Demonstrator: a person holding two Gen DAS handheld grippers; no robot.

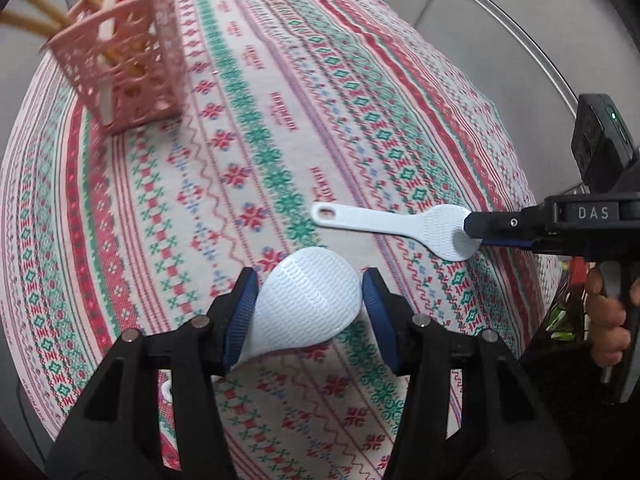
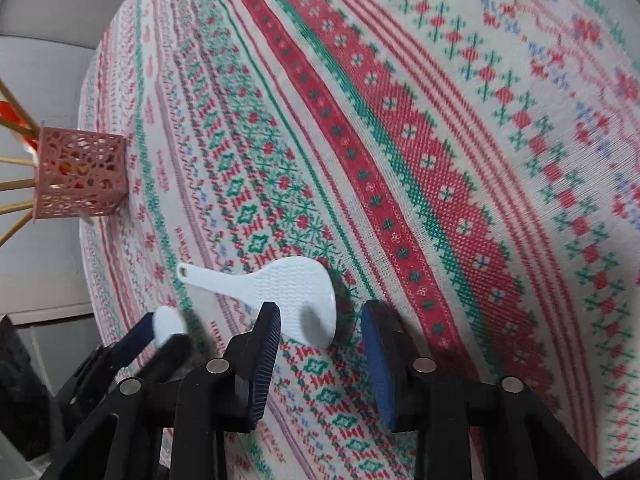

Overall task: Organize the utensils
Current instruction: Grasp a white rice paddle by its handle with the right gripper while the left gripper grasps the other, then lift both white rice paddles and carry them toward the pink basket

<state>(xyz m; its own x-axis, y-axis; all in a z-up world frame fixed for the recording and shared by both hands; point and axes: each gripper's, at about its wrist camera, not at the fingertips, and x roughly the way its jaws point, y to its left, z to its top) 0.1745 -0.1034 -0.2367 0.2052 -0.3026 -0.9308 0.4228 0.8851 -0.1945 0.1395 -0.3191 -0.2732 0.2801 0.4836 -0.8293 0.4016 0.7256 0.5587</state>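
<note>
Low in the left wrist view, a white rice paddle (image 1: 310,304) sits between the left gripper (image 1: 308,300) pads: the left pad presses its edge, while whether the right pad touches is unclear. Its dimpled blade points up the frame and its handle runs down out of sight behind the jaws.

A second rice paddle (image 1: 390,226) lies flat on the patterned tablecloth (image 1: 280,100) toward centre right, long axis across the frame, hanging hole at the left, blade at the right. The right gripper (image 2: 320,332) comes in from the right edge, nearer this paddle than the left one. In its own view the blade (image 2: 296,292) lies just ahead between narrowly parted jaws, neither pad clearly pressing it.

At upper left stands a pink lattice utensil holder (image 1: 128,64) with wooden sticks (image 1: 32,20) in it, well apart from both paddles.

"DAS" is printed on the right gripper's body (image 1: 594,213). Small woven words on the tablecloth are illegible.
</note>
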